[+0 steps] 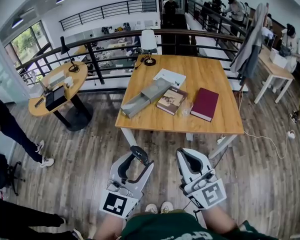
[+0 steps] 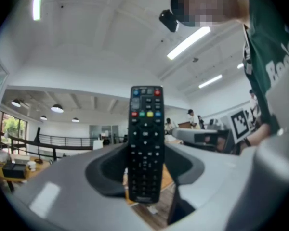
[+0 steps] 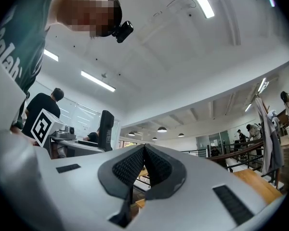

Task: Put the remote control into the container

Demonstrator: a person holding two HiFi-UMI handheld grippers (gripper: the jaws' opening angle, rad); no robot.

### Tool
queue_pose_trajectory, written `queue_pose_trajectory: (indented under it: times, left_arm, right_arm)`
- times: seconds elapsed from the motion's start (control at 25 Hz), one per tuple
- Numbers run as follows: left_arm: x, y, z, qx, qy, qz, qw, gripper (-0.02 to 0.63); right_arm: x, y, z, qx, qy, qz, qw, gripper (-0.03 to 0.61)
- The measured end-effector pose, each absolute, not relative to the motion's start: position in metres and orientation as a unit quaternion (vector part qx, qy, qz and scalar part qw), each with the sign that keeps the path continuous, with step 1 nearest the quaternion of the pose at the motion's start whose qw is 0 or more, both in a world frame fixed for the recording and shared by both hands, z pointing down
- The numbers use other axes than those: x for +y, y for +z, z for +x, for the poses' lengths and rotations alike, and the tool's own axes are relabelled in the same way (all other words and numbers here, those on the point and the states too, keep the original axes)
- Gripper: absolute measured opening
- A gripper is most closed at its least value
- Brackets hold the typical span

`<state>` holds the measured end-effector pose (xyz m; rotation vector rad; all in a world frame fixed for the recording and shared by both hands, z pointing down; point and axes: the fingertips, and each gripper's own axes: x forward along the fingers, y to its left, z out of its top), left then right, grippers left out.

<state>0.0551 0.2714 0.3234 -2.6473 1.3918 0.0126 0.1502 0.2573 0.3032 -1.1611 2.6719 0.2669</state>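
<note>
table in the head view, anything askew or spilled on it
Nothing spilled or damaged. The long grey container lies diagonally across the table, with the brown book and the red book at loose angles beside it.

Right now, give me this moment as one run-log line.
left gripper: shut on remote | right gripper: shut, empty | container: on table, remote not in

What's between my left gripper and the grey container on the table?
Head view: only bare wooden floor, then the near edge of the table, between the left gripper, shut on the remote control, and the container.
</note>
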Motion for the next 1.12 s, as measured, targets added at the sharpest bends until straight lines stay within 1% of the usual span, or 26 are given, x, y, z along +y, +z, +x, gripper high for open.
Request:
queue_pose_trajectory:
  times: [0.24,0.52,1.12]
  left_arm:
    - [0.266,0.325,0.061,0.470,0.007,-0.878,0.087,0.224]
    - [0.263,0.329,0.069,0.468,0.000,-0.880,0.084,0.224]
    - [0.242,0.319,0.055,0.472,0.009,-0.876,0.098,0.224]
  right_arm:
    - [0.253,0.303,0.159,0.908,0.099,-0.392,0.108,0.017]
    - [0.251,0.303,0.168,0.906,0.099,-0.396,0.111,0.017]
    - [0.229,0.299,0.154,0.908,0.108,-0.389,0.111,0.017]
